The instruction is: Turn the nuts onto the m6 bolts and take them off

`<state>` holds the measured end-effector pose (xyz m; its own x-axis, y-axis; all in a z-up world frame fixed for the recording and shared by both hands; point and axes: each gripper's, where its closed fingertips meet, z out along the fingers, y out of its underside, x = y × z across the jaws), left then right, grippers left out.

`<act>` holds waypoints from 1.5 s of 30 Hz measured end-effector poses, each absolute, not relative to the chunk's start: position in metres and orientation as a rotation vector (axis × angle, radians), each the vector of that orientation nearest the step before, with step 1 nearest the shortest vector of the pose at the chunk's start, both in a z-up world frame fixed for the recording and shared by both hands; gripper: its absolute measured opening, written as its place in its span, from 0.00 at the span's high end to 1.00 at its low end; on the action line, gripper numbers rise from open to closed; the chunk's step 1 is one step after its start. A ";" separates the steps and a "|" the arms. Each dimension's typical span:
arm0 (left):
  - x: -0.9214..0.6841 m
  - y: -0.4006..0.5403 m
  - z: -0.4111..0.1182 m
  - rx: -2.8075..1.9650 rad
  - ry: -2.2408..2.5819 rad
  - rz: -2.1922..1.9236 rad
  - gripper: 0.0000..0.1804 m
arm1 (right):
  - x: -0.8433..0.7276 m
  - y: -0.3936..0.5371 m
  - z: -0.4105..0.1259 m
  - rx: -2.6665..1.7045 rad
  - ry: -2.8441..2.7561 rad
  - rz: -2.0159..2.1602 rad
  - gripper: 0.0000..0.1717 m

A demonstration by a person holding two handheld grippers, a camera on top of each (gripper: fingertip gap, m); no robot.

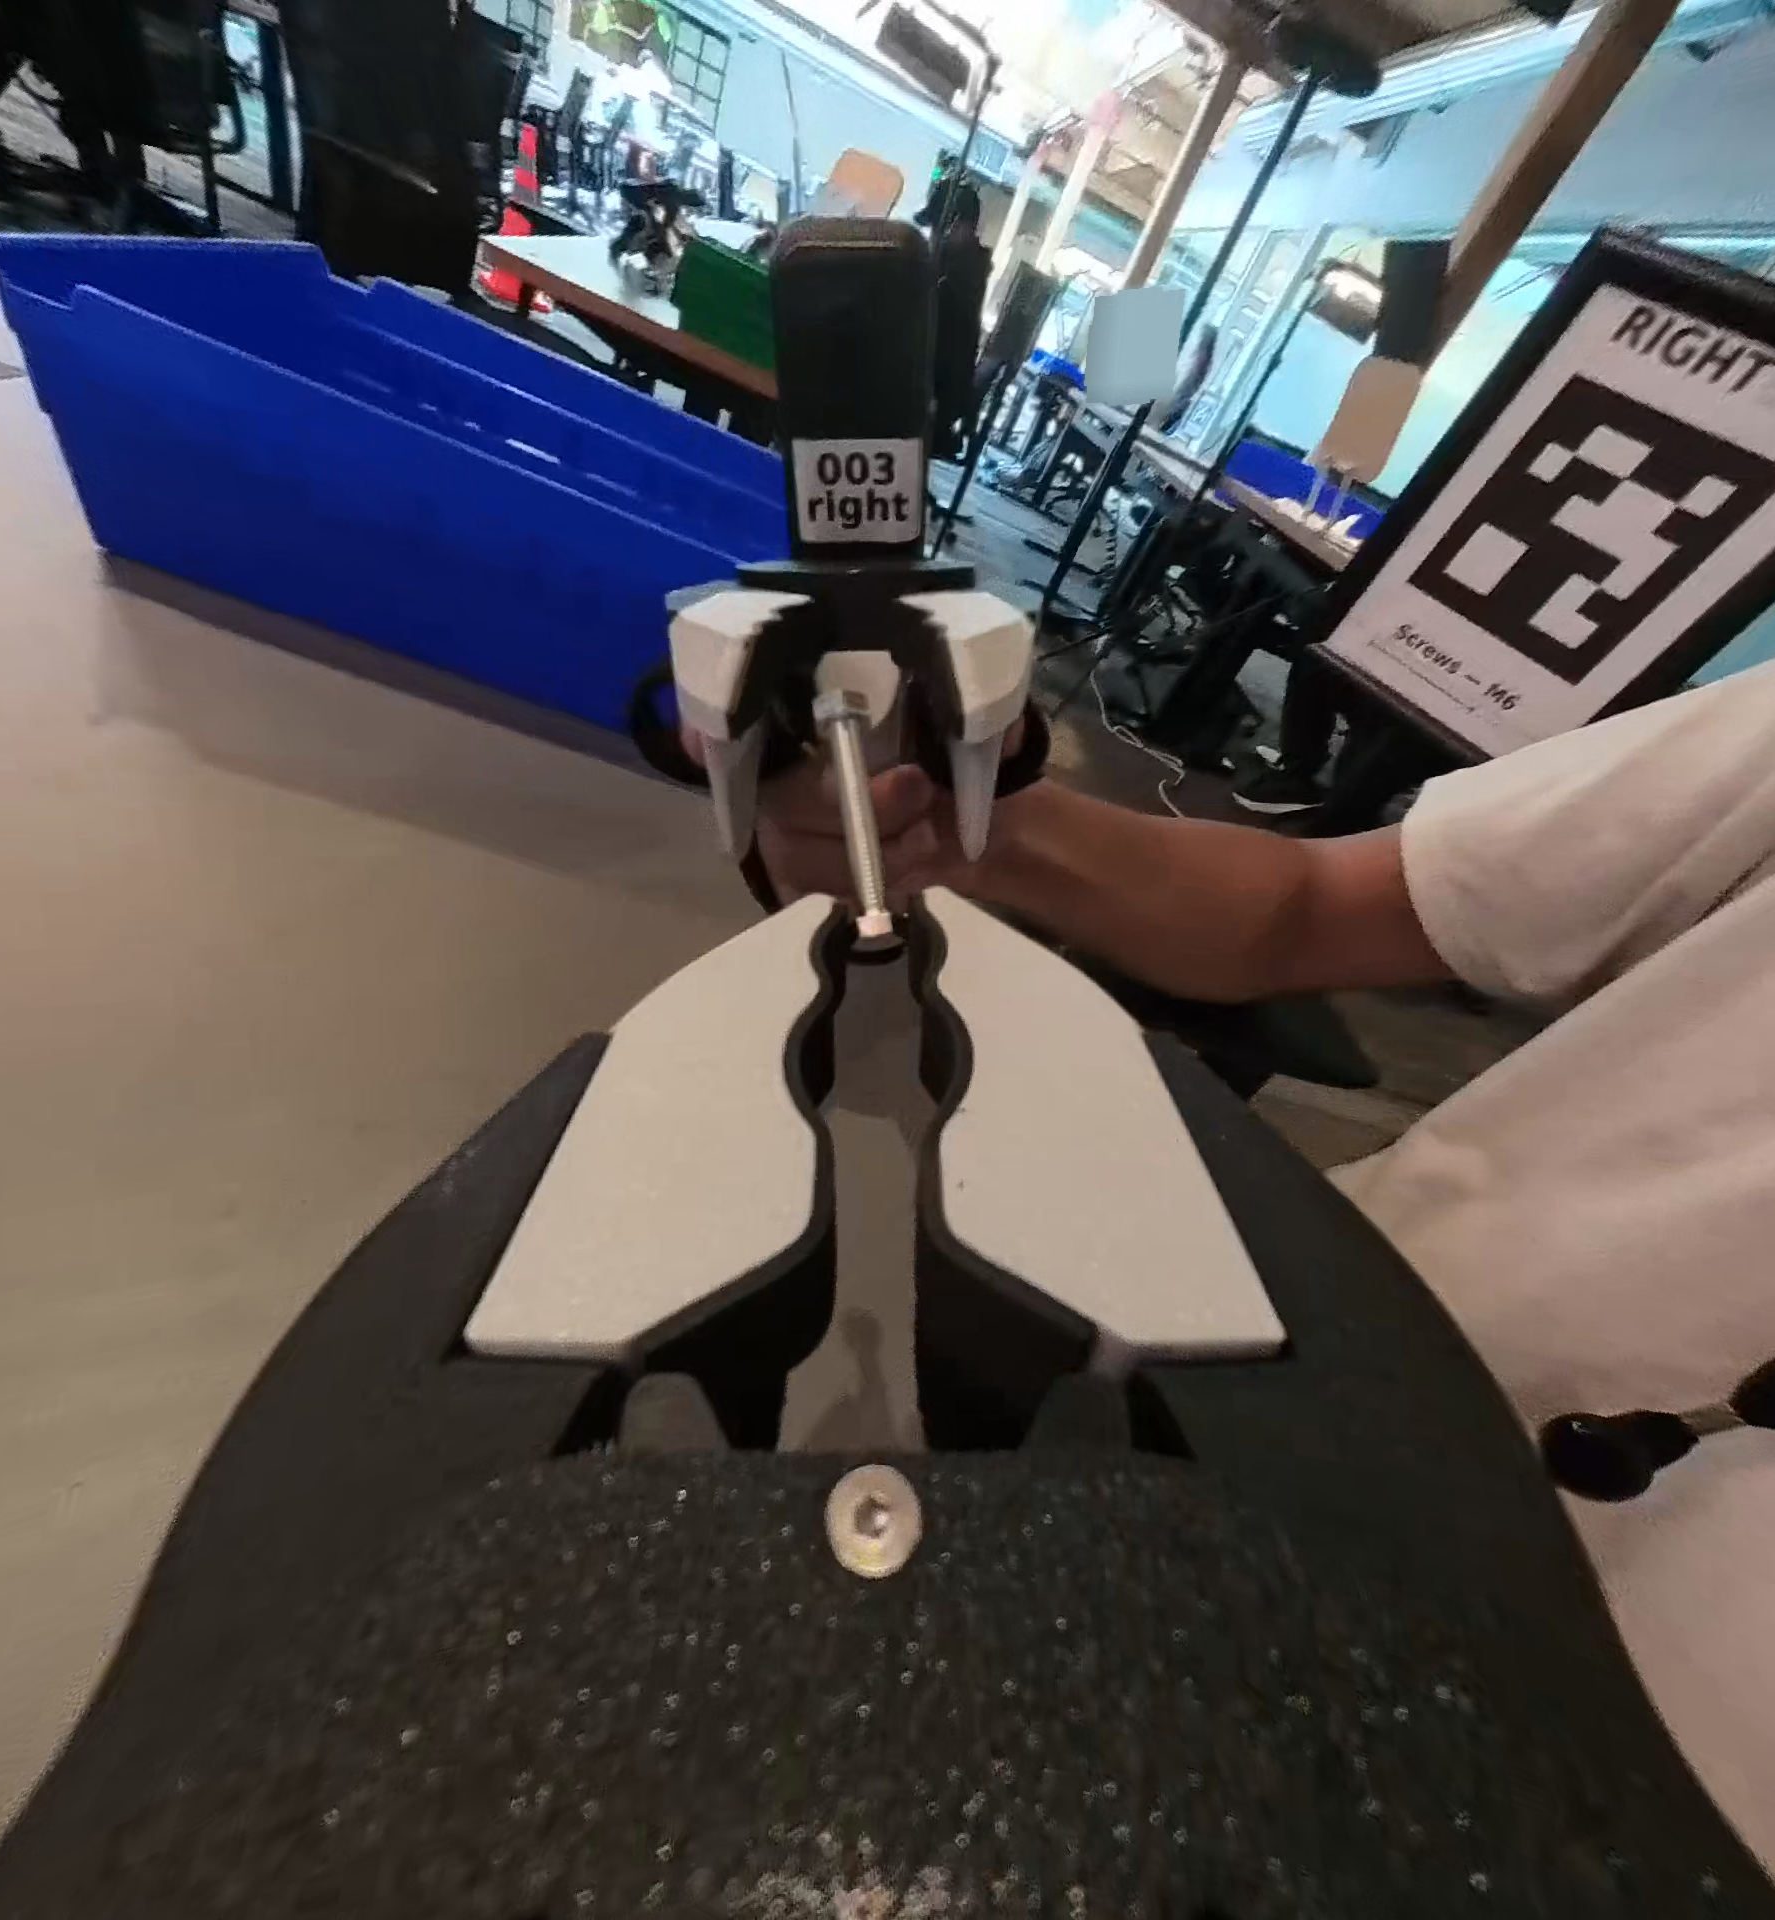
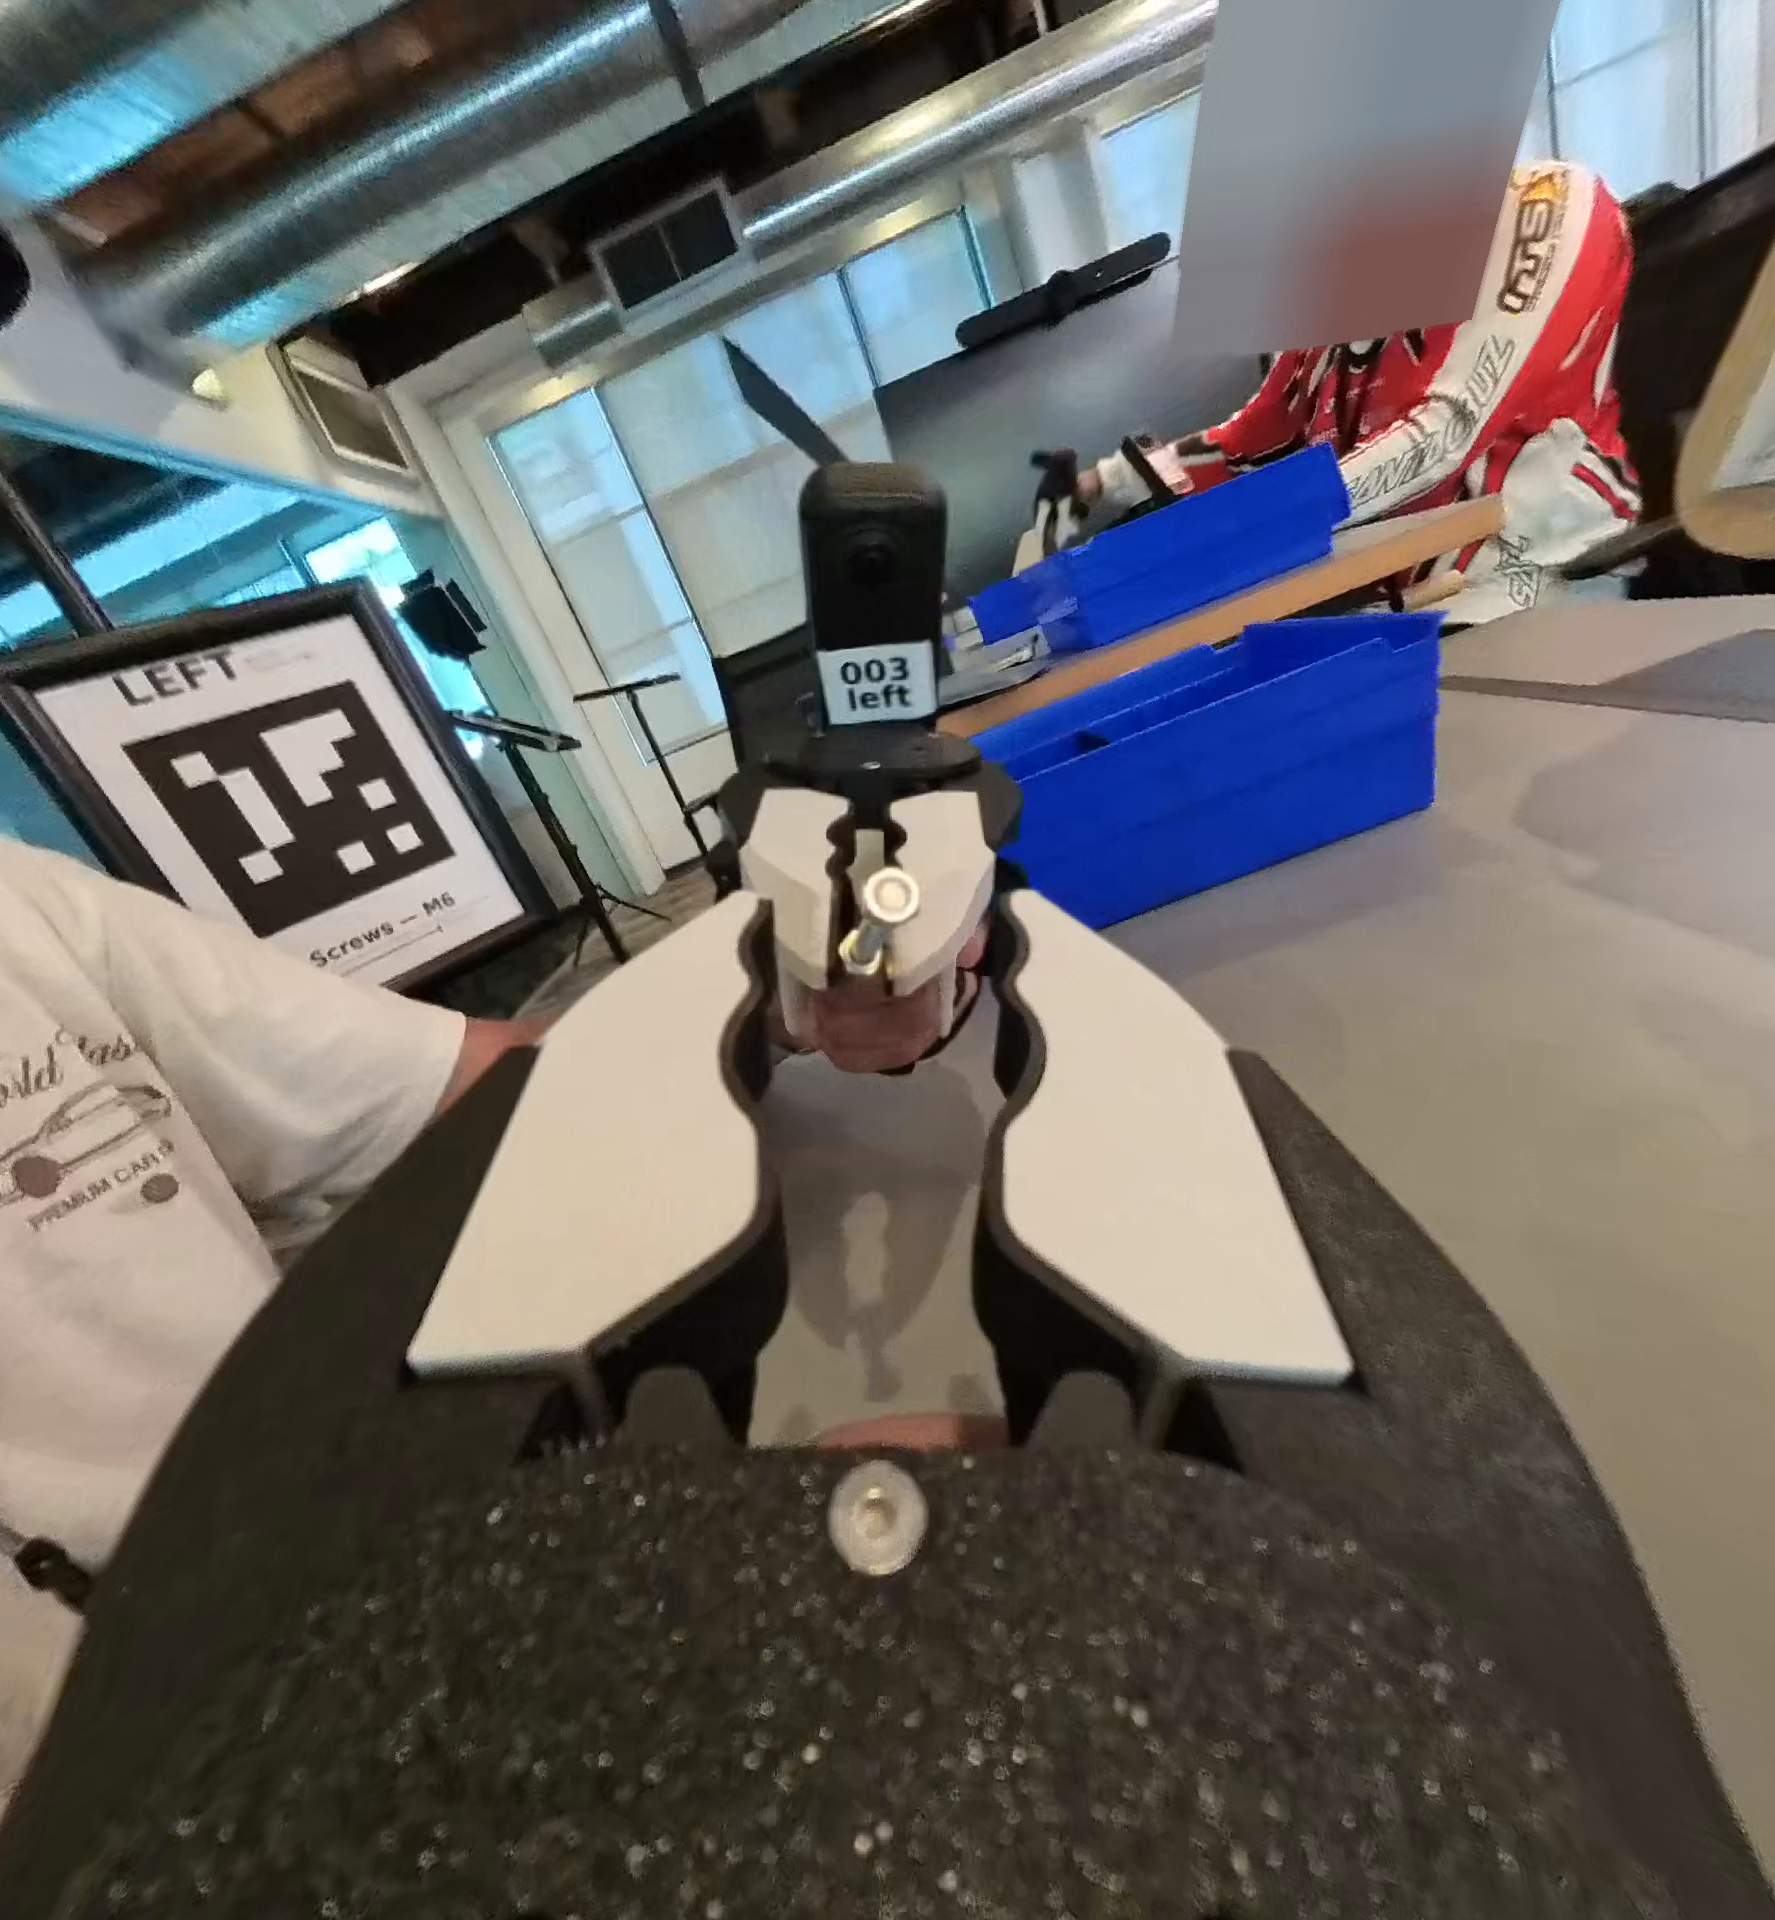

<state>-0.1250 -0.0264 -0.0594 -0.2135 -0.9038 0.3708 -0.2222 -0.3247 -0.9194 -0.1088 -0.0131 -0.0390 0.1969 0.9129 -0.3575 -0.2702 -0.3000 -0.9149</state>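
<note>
My left claw (image 1: 872,920) squeezes the head end of the long silver bolt (image 1: 852,805), up above the grey table (image 1: 239,831). My right claw (image 2: 872,935) is spread wide, touching nothing. The little nut (image 1: 841,709) looks hard, light, slippery; I would pinch its flat sides

Left gripper (image 2: 867,961) clamping bolt (image 2: 875,925), right jaws spread

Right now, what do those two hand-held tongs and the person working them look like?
Both the left tongs and right tongs share one design: pale grey fingers with wavy black inner edges, on a speckled black body. Each carries an upright black camera with a white sticker. The person wears a white printed T-shirt.
</note>
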 end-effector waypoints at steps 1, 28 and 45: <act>-0.125 -0.027 -0.059 -1.486 1.349 -1.591 0.94 | -0.110 -0.014 -0.040 -1.375 -0.685 1.348 0.80; -0.125 0.016 -0.083 -1.548 1.314 -0.986 0.94 | -0.117 0.017 -0.049 -1.864 -0.025 1.560 0.83; -0.165 -0.023 -0.057 -1.577 1.630 -1.568 0.94 | -0.135 -0.016 -0.034 -1.154 -1.850 0.147 0.79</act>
<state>-0.1648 -0.0231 -0.0573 -0.2969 -0.8648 0.4048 -0.4383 -0.2532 -0.8624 -0.1346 -0.0157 -0.0339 -0.1367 0.7594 0.6362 0.6497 0.5535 -0.5211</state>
